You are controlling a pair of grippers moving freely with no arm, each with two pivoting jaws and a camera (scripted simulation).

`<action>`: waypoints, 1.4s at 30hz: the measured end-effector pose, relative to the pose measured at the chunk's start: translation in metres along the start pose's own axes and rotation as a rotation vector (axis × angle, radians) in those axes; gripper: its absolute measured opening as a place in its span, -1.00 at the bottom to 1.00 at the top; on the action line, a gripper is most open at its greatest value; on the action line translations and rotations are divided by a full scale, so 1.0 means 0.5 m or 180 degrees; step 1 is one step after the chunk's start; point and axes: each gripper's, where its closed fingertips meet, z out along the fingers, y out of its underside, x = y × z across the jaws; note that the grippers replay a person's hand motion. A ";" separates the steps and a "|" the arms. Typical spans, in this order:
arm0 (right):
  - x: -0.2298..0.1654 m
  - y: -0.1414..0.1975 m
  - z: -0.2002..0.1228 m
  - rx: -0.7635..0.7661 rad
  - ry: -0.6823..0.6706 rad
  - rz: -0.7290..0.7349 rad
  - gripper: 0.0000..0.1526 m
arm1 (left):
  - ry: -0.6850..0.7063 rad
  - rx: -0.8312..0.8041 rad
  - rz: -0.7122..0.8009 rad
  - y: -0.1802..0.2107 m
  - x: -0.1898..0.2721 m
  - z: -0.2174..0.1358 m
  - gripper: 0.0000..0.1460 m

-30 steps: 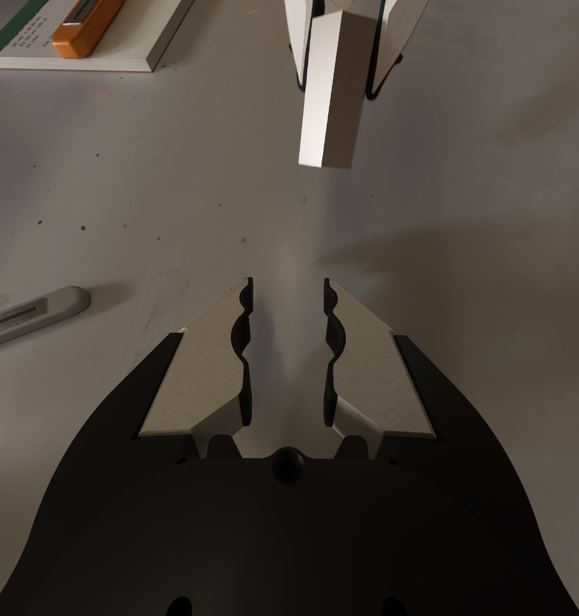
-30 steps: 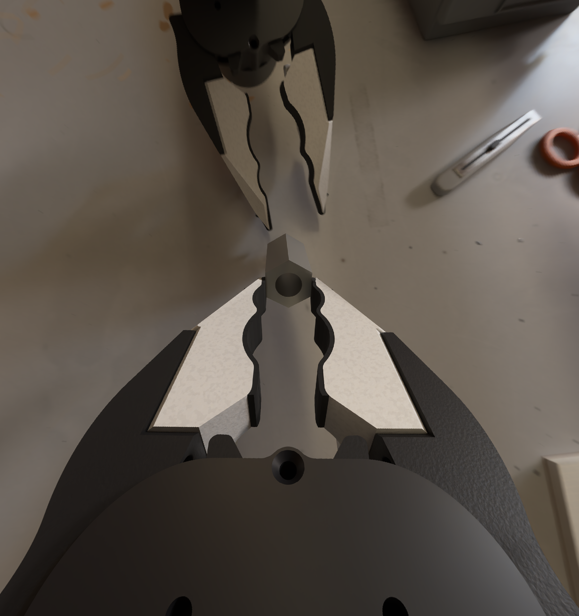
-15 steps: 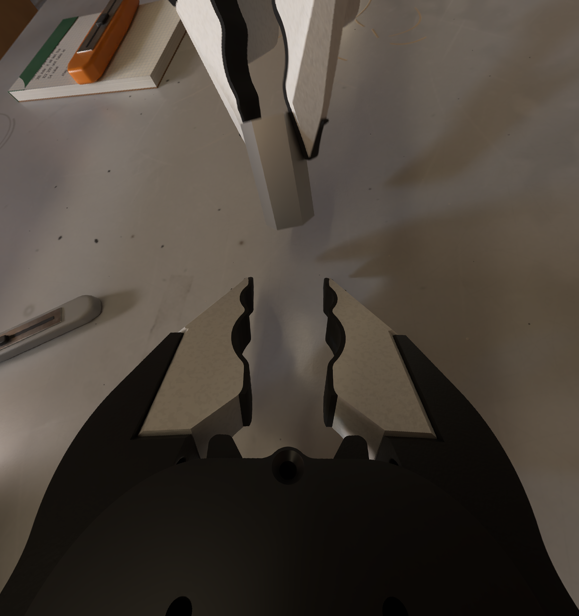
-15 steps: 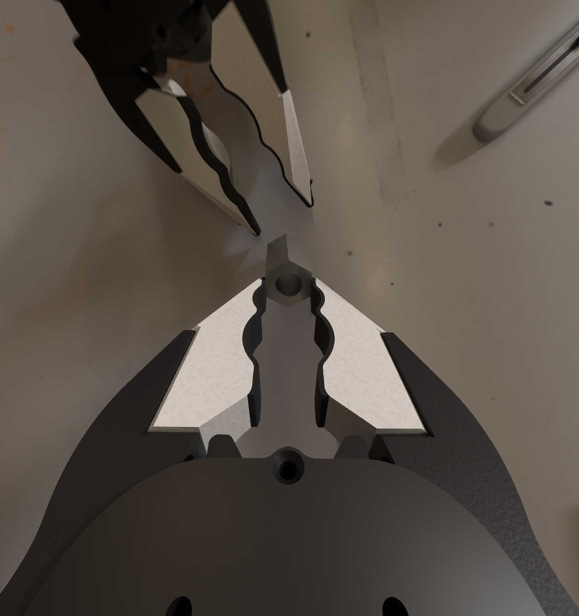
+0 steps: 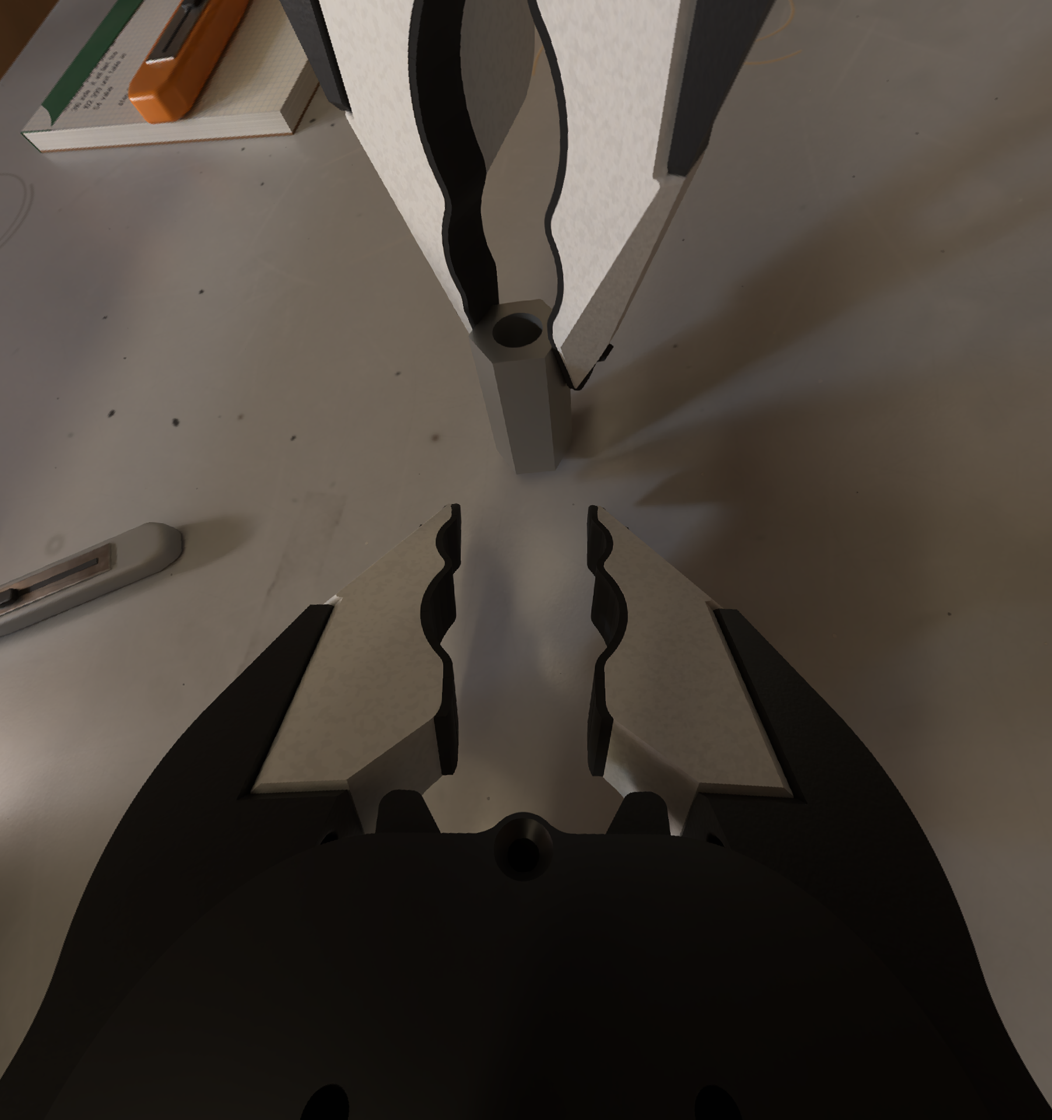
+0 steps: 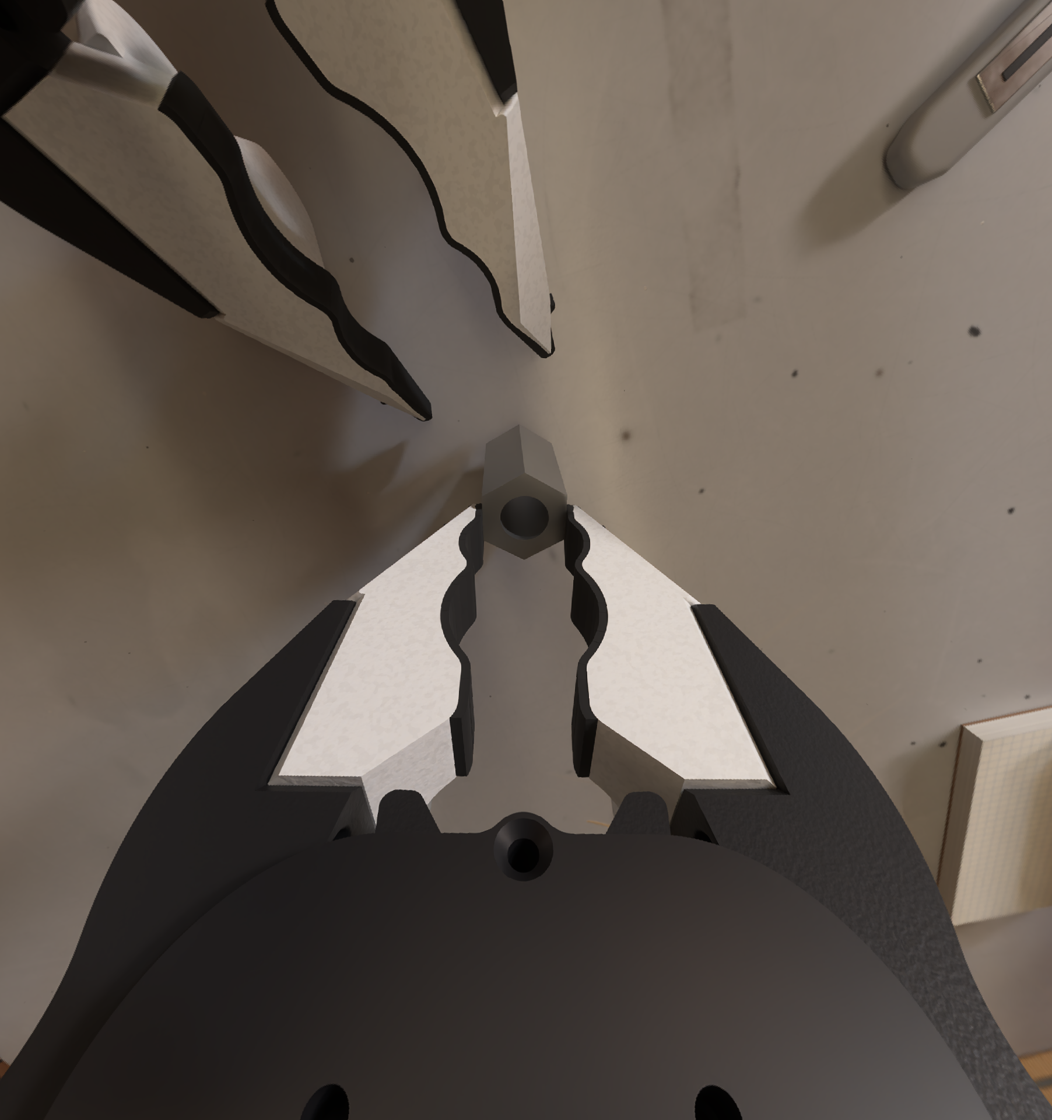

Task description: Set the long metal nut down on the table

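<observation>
The long metal nut [image 5: 526, 400] is a grey hexagonal sleeve with a round bore. It stands upright just beyond my left gripper's tips. Its lower end is at or very near the table [image 5: 814, 485]; I cannot tell if it touches. My right gripper [image 5: 520, 330] comes down from above and is shut on the nut's top end. In the right wrist view the nut [image 6: 526, 470] sits between the right gripper's [image 6: 523, 515] tips. My left gripper [image 5: 523, 515] is open and empty, low over the table, and also shows in the right wrist view [image 6: 484, 379].
A grey utility knife [image 5: 75, 576] lies left of my left gripper and also shows in the right wrist view [image 6: 966, 103]. A notepad [image 5: 257, 91] at the far left carries an orange box cutter [image 5: 184, 60]. The pad also shows in the right wrist view [image 6: 1020, 806].
My right gripper has come down with the nut towards the table and closer to my left gripper. The nut now hangs upright. My left gripper has stayed open.
</observation>
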 end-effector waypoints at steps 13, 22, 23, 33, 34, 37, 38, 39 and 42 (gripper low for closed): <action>-0.003 -0.006 -0.043 0.0557 -0.0193 0.0161 -0.66 | 0.0068 0.0085 -0.0021 -0.001 0.003 -0.001 -0.43; 0.014 0.038 -0.158 0.0162 0.0105 -0.0069 -0.66 | 0.0046 0.0113 0.0048 -0.001 0.004 -0.001 -0.43; 0.008 0.035 -0.164 0.0221 0.0093 -0.0127 -0.66 | 0.0044 0.0117 0.0063 -0.001 0.004 -0.001 -0.43; -0.001 -0.008 -0.095 0.0578 -0.0421 -0.0117 -0.66 | -0.0007 0.0151 0.0210 -0.001 0.006 0.001 -0.44; -0.002 -0.008 -0.085 0.0499 -0.0409 -0.0208 -0.66 | -0.0007 0.0152 0.0212 -0.001 0.006 0.001 -0.44; -0.002 0.001 -0.060 0.0195 -0.0282 -0.0523 -0.66 | -0.0008 0.0147 0.0225 -0.001 0.006 0.001 -0.44; -0.002 0.004 -0.055 0.0102 -0.0242 -0.0611 -0.66 | -0.0008 0.0148 0.0225 -0.001 0.006 0.001 -0.44; -0.001 0.006 -0.053 0.0028 -0.0209 -0.0672 -0.66 | -0.0010 0.0149 0.0225 -0.001 0.006 0.001 -0.44; -0.003 0.008 -0.052 -0.0103 -0.0256 -0.0708 -0.66 | -0.0012 0.0149 0.0221 -0.001 0.006 0.001 -0.44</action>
